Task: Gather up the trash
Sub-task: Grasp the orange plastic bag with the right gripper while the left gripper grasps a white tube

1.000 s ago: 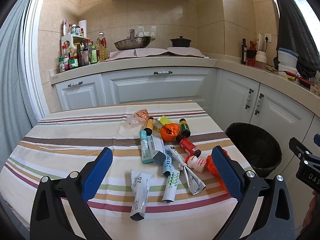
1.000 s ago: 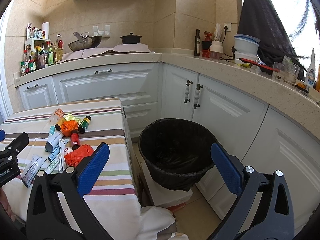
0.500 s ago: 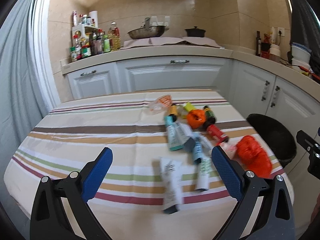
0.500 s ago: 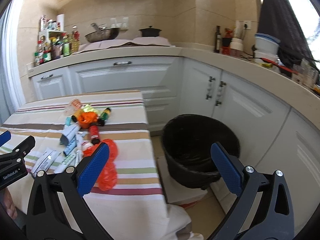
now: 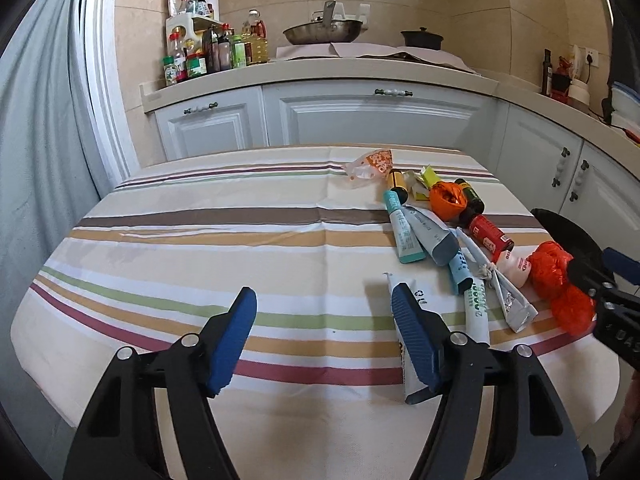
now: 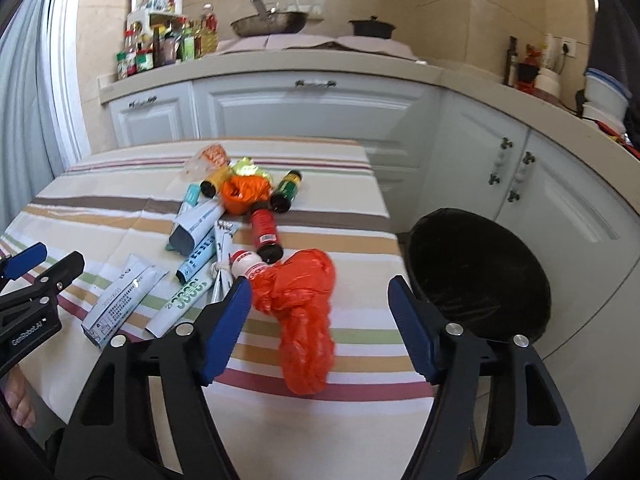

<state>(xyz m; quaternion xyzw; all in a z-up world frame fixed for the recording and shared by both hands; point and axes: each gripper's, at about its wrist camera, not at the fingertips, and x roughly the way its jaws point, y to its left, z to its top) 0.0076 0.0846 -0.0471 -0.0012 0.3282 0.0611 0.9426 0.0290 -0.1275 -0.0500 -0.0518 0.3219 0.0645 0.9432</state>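
A pile of trash lies on the striped tablecloth (image 5: 200,248): tubes, small bottles, wrappers, an orange bag (image 5: 448,200) and a red plastic bag (image 6: 304,308). My right gripper (image 6: 320,304) hangs over the table's near right corner. Its jaws are closing, with the red bag lying between them, and the pads do not press on it. My left gripper (image 5: 324,312) hovers over bare cloth left of the pile, its jaws also closing on nothing. A white tube (image 5: 420,294) lies partly under its right finger. The black bin (image 6: 480,272) stands beside the table on the right.
White cabinets and a counter with bottles (image 5: 200,56), a wok (image 5: 320,32) and a pot run behind the table. A grey curtain (image 5: 40,160) hangs on the left. The table's right edge drops off next to the bin (image 5: 560,224).
Both views have swung left and down toward the table. Both pairs of jaws stand narrower than before. The red bag now lies between the right jaws, and the bin has slid to the right.
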